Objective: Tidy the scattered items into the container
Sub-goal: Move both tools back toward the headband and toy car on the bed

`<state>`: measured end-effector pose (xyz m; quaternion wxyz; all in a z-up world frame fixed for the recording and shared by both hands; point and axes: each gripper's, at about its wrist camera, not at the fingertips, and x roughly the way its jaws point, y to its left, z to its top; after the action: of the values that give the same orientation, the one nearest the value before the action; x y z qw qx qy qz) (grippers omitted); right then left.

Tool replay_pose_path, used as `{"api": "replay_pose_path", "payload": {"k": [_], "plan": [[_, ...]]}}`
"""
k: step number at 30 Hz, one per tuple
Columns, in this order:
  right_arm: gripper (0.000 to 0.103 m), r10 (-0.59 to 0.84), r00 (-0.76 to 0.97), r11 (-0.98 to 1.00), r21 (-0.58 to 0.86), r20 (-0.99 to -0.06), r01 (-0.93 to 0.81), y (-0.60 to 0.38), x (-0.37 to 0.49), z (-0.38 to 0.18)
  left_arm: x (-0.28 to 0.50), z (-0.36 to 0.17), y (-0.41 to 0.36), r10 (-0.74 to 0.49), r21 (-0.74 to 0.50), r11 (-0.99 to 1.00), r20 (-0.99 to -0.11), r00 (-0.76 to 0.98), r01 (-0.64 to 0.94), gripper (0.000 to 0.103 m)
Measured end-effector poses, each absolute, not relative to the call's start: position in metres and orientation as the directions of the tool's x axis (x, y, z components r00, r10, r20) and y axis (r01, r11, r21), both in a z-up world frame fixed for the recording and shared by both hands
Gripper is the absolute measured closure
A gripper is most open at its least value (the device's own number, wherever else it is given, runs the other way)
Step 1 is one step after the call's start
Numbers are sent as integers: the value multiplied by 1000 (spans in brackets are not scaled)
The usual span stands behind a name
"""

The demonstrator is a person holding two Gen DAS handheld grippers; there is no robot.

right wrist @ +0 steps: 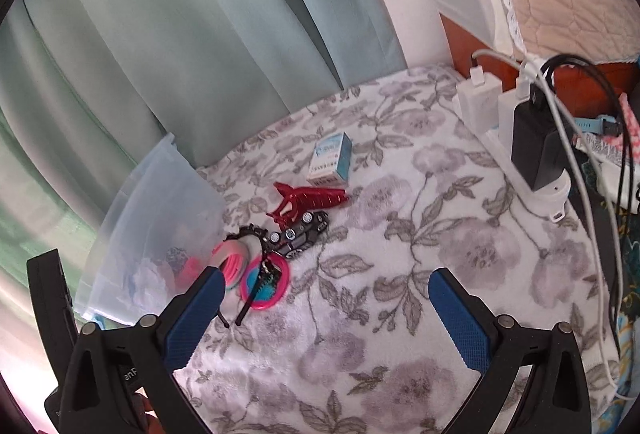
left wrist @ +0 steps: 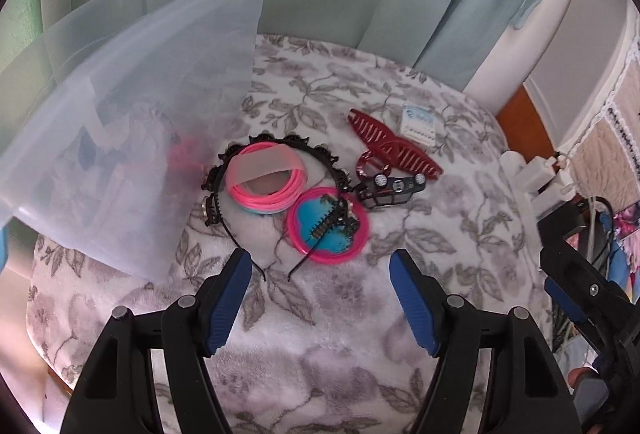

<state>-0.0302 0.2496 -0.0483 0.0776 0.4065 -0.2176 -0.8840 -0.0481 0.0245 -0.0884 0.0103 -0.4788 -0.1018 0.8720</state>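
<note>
Your left gripper (left wrist: 320,298) was spread with nothing between its pads, pointed down at the blanket (left wrist: 320,354) just short of the headband (left wrist: 256,150) tips. Your right gripper (right wrist: 324,314) stood at its widest, also empty, over bare blanket on the near side of the pile.

Just beyond the left tongs lay the scattered things, bunched together: the black headband, a pink coil (left wrist: 266,182) resting inside its arc, a pink ring (left wrist: 328,226) with a blue middle under a small comb, a toy car (left wrist: 394,188), a red clip (left wrist: 394,146), and a small box (left wrist: 418,124) nearest the far edge. The container (left wrist: 132,138) stood at the left edge, touching or just beside the headband, its open top tilted toward you.

Some things already showed through its cloudy wall, something red and pale among them, so the job looked partly done; I count six items still out.

Room to move was good toward the near edge and the middle. The right edge was crowded by chargers (right wrist: 536,150) and cables, and curtains hung behind the far edge.
</note>
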Motion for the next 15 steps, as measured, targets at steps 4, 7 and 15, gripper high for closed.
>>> {"api": "replay_pose_path", "payload": {"k": [4, 7, 15], "plan": [[5, -311, -636, -897, 440, -706, -49, 245, -38, -63, -53, -102, 18, 67, -152, -981, -849, -524, 122, 31], [10, -305, -619, -900, 432, -723, -61, 242, -44, -74, -54, -106, 13, 43, -140, -979, -851, -523, 147, 31], [22, -330, -550, -890, 447, -767, -90, 237, -60, -104, -65, -114, 10, -38, -63, -982, -855, -518, 177, 43]]}}
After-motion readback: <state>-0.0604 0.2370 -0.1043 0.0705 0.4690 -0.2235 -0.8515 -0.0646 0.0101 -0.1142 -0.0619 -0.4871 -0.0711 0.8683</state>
